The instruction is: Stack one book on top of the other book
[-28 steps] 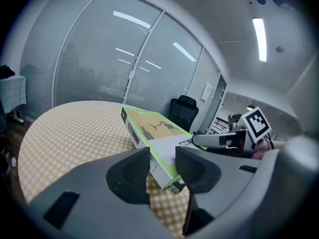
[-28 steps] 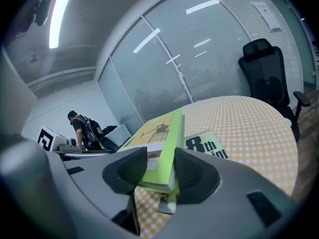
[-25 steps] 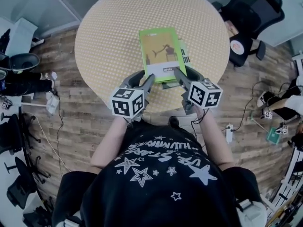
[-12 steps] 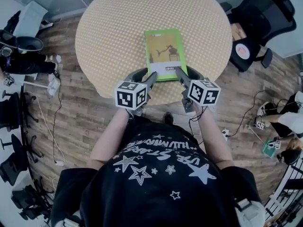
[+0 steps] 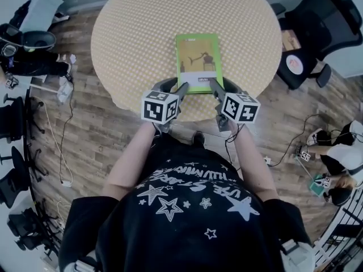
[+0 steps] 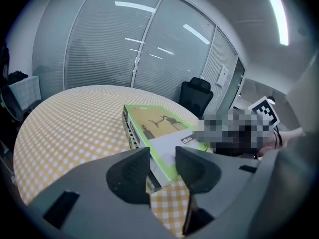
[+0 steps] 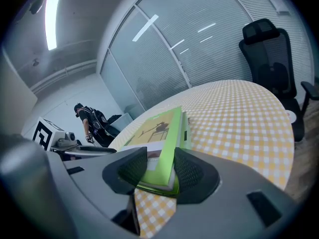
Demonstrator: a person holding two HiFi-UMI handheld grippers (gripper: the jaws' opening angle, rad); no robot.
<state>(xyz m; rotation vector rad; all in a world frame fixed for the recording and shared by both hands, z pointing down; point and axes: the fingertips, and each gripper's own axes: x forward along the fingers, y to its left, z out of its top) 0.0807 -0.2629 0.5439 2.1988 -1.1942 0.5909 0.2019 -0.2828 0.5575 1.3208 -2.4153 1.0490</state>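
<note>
A green book (image 5: pixel 197 58) lies flat near the front of the round table (image 5: pixel 130 33) with the yellow checked cloth. It rests on a second book that it almost wholly covers. That lower book's edge shows under it in the left gripper view (image 6: pixel 129 131) and beside it in the right gripper view (image 7: pixel 186 126). My left gripper (image 5: pixel 182 87) is shut on the top book's near left corner (image 6: pixel 159 128). My right gripper (image 5: pixel 212 84) is shut on its near right corner (image 7: pixel 159 131). Both sets of pads press the cover and the underside.
Black office chairs (image 5: pixel 317 21) stand right of the table, one with a round cushion (image 5: pixel 294 66). Cables and a power strip (image 5: pixel 62 89) lie on the wood floor. A person (image 7: pixel 89 121) stands at the far left in the right gripper view; another person (image 5: pixel 340 157) sits at the right.
Both grippers have come down with the green book. The lower book, which peeked out at its right side a second ago, is now covered by it.
</note>
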